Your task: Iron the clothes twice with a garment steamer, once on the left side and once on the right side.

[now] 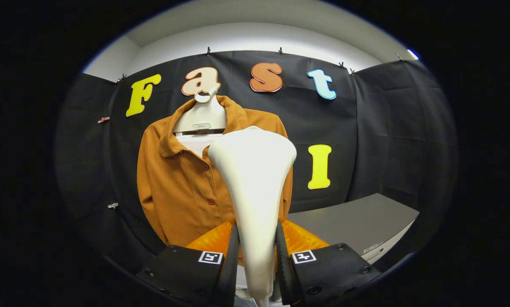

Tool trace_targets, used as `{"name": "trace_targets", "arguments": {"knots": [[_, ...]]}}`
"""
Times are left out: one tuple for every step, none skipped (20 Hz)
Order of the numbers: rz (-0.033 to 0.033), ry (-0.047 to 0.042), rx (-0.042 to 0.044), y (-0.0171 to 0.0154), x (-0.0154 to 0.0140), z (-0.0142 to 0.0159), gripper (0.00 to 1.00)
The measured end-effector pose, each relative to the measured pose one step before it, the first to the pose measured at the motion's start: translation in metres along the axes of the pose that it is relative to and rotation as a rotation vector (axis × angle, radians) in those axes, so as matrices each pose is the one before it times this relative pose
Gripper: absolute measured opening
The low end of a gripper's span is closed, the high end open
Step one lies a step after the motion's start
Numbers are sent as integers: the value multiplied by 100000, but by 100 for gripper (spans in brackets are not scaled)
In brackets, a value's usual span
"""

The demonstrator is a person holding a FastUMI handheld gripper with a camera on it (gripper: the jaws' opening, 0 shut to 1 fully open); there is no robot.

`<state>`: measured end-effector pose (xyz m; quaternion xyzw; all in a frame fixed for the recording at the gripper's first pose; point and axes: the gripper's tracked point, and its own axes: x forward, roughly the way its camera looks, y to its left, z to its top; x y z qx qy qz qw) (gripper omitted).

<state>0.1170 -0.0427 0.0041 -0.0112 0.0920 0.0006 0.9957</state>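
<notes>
Between the two fingers of the gripper [257,264] stands the cream-white, smooth plastic garment steamer head [253,179], its narrow neck clamped from both sides and its broad rounded face flaring upward at twelve o'clock from the fingers. Both fingers press on the neck, so the tool looks firmly held. Beyond it hangs the rust-orange buttoned shirt [182,187], collar up on a white plastic hanger [202,117] against the black cloth wall; the shirt's middle lies at about eleven o'clock from the steamer head, whose face covers the shirt's side toward three o'clock. A grey tabletop [357,221] lies at roughly four o'clock.

Whether the face touches the fabric cannot be told. To steam well, I would judge the head should meet the cloth flat near the shoulder and draw straight down one panel at an even pace, then repeat on the other panel.

The gripper points level toward the shirt, fingers upright on either side of the neck, with no visible tilt.
</notes>
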Motion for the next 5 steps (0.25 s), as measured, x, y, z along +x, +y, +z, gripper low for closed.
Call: {"name": "trace_targets", "arguments": {"knots": [[-102,66,-129,30,-70,-15,44],[-37,-17,-118,-7,-48,-41,44],[-76,-129,-100,23,-4,-15,44],[-208,-210,-62,12,50,29,44],[-182,31,-33,-48,-22,-28,44]]}}
